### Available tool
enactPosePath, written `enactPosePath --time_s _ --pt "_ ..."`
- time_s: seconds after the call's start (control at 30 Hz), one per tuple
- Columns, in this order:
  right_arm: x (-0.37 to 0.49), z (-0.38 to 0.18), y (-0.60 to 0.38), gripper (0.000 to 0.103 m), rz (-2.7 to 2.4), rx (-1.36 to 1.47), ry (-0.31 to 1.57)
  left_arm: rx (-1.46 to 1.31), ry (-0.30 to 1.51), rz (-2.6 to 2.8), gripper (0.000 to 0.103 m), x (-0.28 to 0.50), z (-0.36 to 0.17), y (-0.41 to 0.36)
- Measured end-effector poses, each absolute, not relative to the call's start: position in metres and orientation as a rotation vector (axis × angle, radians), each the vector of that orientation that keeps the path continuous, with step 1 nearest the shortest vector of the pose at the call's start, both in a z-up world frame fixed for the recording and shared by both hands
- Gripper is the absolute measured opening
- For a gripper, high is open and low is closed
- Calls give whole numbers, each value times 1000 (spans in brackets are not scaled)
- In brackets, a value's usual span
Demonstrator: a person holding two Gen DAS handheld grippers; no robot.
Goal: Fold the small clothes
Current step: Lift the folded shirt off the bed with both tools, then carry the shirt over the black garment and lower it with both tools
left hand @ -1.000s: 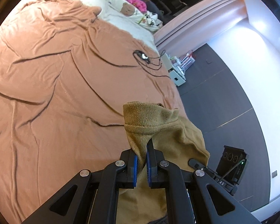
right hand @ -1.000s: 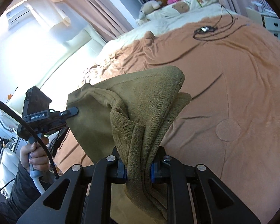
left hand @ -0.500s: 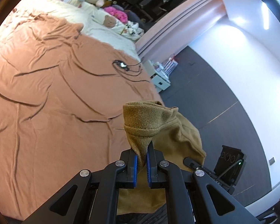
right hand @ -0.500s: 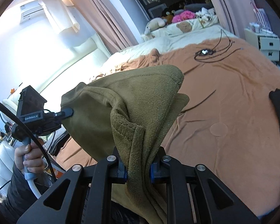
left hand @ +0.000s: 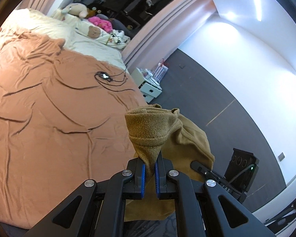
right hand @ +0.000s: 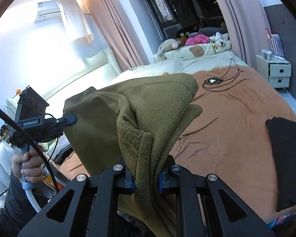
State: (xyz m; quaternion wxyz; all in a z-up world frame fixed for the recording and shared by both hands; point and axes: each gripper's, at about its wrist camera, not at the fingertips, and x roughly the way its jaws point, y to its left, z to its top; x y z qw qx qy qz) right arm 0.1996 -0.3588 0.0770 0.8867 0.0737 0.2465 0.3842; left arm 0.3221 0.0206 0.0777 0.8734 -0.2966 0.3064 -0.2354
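Observation:
An olive-brown fleece garment [left hand: 154,130] hangs in the air between both grippers, above the near edge of a bed with a rust-orange sheet [left hand: 49,118]. My left gripper [left hand: 149,169] is shut on one ribbed edge of it. My right gripper [right hand: 146,179] is shut on another bunched edge of the garment [right hand: 144,118]. In the right wrist view the left gripper [right hand: 69,119] shows at the garment's far left side, held by a hand. In the left wrist view the right gripper's finger [left hand: 199,167] pinches the cloth.
A black cable with a small device [right hand: 213,81] lies on the sheet. A black garment [right hand: 286,154] lies at the bed's right side. Plush toys and pillows [right hand: 195,45] sit at the far end. A white nightstand [right hand: 274,73] stands beside the bed.
Both grippers have lifted and tilted up with the garment still stretched between them. More of the room and the far end of the bed now shows.

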Motion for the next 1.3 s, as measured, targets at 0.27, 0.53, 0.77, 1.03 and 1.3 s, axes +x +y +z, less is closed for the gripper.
enactPosePath --time_s 0.27,0.53,0.77,1.03,1.3 --pt "177 82 -397 12 747 163 468 -573 653 -561 7 336 90 -23" --pt "153 85 -422 12 679 163 431 -532 672 -653 7 361 98 -71" --pt "130 84 -438 12 613 161 408 -493 696 -732 7 380 100 -117" --pt "105 82 -456 12 527 178 397 -454 734 -827 7 407 101 -175" --pt "72 91 -469 12 418 184 384 -414 764 -936 7 435 106 -236"
